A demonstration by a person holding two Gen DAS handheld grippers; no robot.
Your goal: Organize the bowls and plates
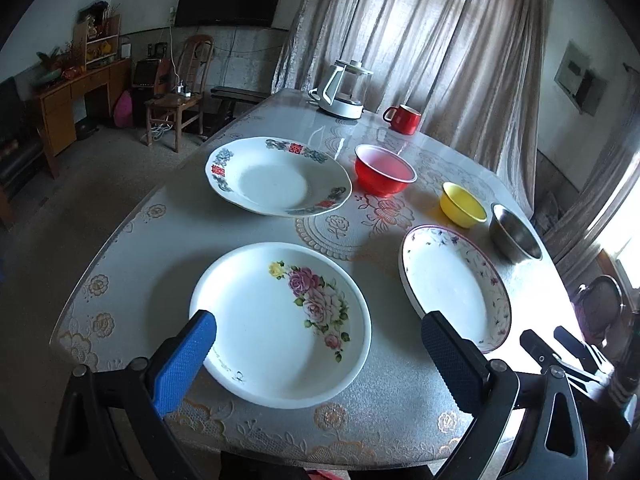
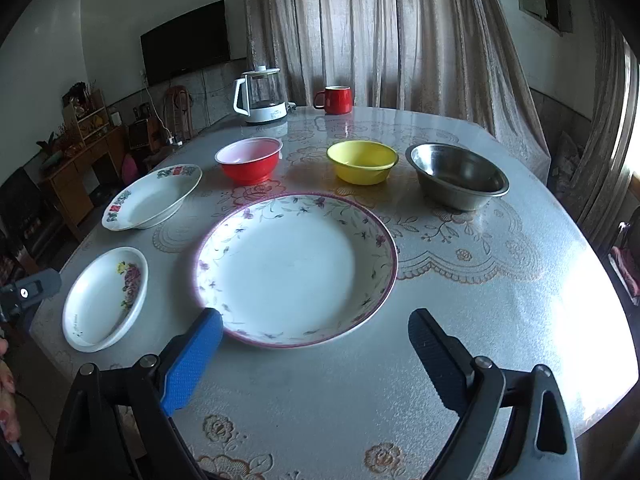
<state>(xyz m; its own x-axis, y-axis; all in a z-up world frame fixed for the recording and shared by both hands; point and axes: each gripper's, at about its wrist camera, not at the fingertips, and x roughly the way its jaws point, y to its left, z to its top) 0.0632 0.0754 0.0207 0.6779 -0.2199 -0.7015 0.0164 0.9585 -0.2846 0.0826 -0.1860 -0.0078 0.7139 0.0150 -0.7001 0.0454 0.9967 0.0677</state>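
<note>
While both sets of jaws stand spread and hold nothing, the left gripper (image 1: 318,336) hangs over the rose plate (image 1: 280,324), the right gripper (image 2: 316,332) over the vine-rimmed plate (image 2: 296,268); beyond lie the red-character plate (image 1: 276,176), red bowl (image 2: 249,159), yellow bowl (image 2: 362,161), steel bowl (image 2: 457,176); farthest, kettle (image 2: 261,96) and mug (image 2: 335,100)

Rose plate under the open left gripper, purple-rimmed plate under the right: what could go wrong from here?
1. The rose plate lies close to the near edge of the table; a nudge from the left gripper might push it off.
2. Both plates' rims sit low on a glossy cover, so fingers may slip rather than pinch.
3. The purple-rimmed plate lies close beside the rose plate; the right gripper and the left could collide.
</note>
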